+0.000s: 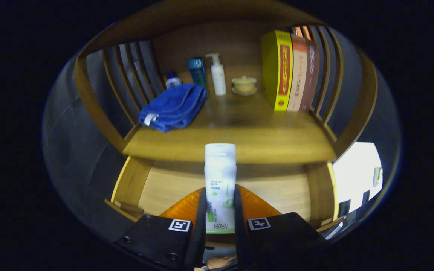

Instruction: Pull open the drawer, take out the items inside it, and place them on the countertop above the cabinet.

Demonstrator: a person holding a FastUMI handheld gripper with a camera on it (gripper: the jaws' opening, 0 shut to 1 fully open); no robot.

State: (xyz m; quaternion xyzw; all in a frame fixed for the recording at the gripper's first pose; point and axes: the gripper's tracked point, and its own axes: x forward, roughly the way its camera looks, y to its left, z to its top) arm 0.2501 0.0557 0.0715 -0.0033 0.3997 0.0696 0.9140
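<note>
Our gripper (220,210) is closed on a white plastic tube with green print (220,180): both black fingers (201,214) press its sides, and it stands out lengthwise between them, its long axis running straight ahead along the fingers, cap end forward. Just below and behind the tube we see the pale wooden floor of the open drawer (164,188), so we judge the tube has been lifted clear of it. The relation that matters now is this: the brown wooden worktop (239,139) lies directly ahead of the tube's tip and slightly above the drawer, its front edge just beyond the cap. A bare stretch of it sits straight in line with the tube. Further back stand a folded blue towel (173,107), a white pump bottle (217,75), a small cream lidded cup (244,84) and a yellow book (277,71).
</note>
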